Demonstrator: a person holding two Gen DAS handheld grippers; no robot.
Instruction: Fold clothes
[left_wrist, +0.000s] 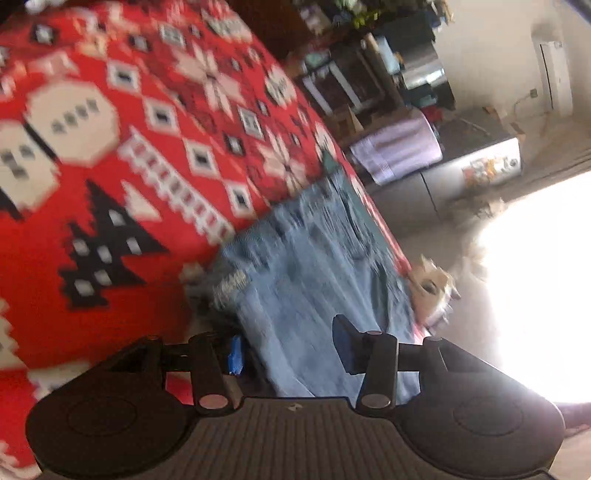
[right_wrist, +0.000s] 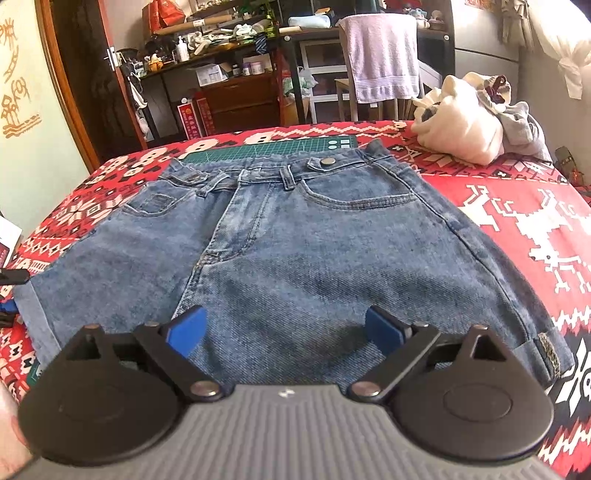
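Could pinch only the top layer at the left leg hem, since the left gripper comes in tilted and its view is blurred; could drag the shorts off square across the red blanket. Lying flat, front up, waistband far side. Left gripper about half open, nothing visibly clamped, denim edge between and just ahead of its fingers. Right gripper wide open, empty, hovering over the near hem, pads either side of the crotch seam

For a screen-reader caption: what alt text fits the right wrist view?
Denim shorts lie flat on a red patterned blanket, waistband farthest from the camera. The right gripper hangs open above the near hem.
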